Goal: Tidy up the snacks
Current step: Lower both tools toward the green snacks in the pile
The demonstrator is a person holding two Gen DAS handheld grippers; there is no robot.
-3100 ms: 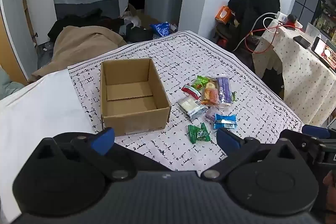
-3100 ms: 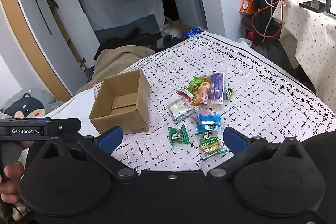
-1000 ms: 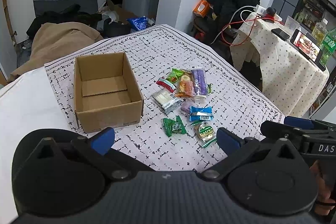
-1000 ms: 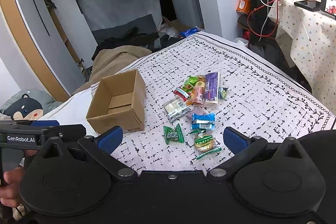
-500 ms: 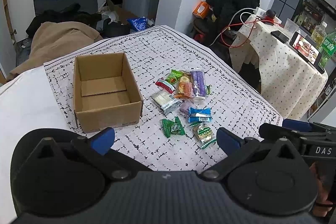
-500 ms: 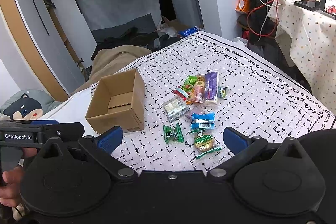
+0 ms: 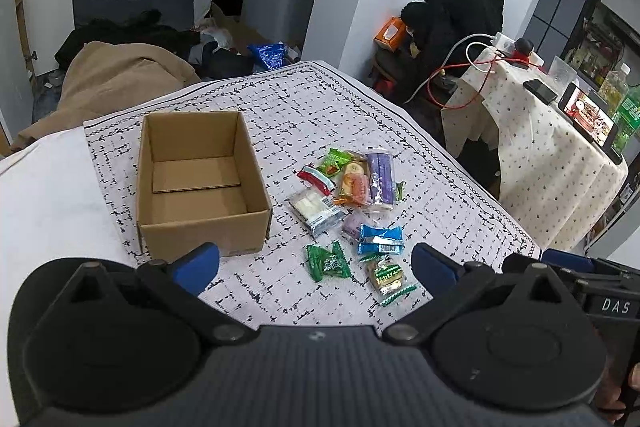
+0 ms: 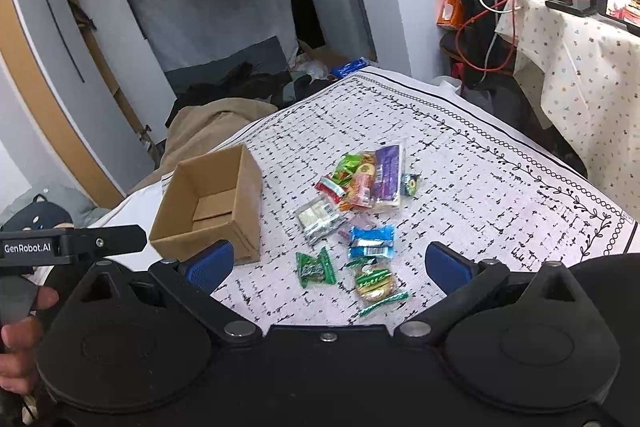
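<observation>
An empty open cardboard box (image 7: 198,183) (image 8: 212,207) stands on the patterned cloth. To its right lies a loose pile of wrapped snacks: a purple pack (image 7: 380,177) (image 8: 387,171), a clear cracker pack (image 7: 316,207) (image 8: 318,217), a blue pack (image 7: 379,239) (image 8: 371,242), a green candy (image 7: 328,261) (image 8: 315,268) and a gold-green one (image 7: 387,277) (image 8: 374,285). My left gripper (image 7: 315,264) is open and empty, held above the near edge. My right gripper (image 8: 326,263) is open and empty too, just short of the nearest snacks.
The cloth-covered table (image 7: 460,211) drops off at the right and far edges. A side table (image 7: 552,147) with phones, cables and bottles stands to the right. Clothes and a beige heap (image 7: 120,75) lie on the floor behind. The other gripper's handle shows at each view's edge.
Both grippers have eased a little closer to the snacks and box over the last seconds. Jaws stay open; nothing on the table has moved.
</observation>
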